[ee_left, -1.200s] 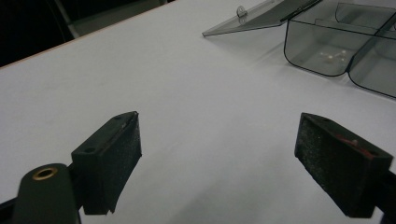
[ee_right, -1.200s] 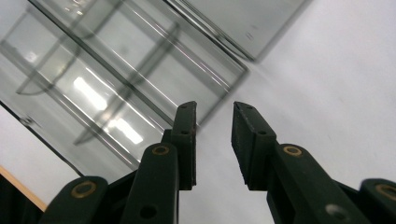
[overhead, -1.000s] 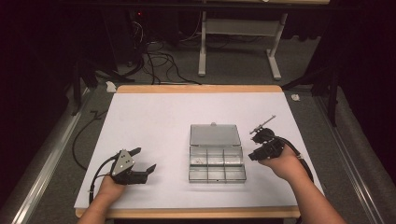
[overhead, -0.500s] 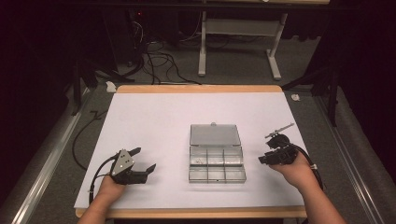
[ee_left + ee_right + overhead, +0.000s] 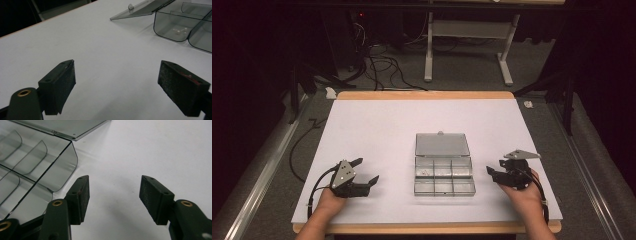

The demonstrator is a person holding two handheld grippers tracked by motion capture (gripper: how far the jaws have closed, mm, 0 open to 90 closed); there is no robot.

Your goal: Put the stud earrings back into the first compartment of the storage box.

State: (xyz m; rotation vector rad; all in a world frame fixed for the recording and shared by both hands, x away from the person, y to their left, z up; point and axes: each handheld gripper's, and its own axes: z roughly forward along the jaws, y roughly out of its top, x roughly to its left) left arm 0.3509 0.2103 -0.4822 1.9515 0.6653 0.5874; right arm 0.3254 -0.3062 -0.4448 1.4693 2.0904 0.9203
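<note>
White table (image 5: 377, 130) bears an open compartment box (image 5: 444, 176) holding tiny bits (image 5: 180, 30).

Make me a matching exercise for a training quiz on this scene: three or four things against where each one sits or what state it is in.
Things:
1. left gripper
2. right gripper
3. lid
4. compartment box

Places or states:
A. folded back flat on the table
B. jaws open, right of the box
C. clear, mid-table, standing open
D. jaws open, left of the box

Pairs: 1-D, 2-B, 3-A, 4-C
</note>
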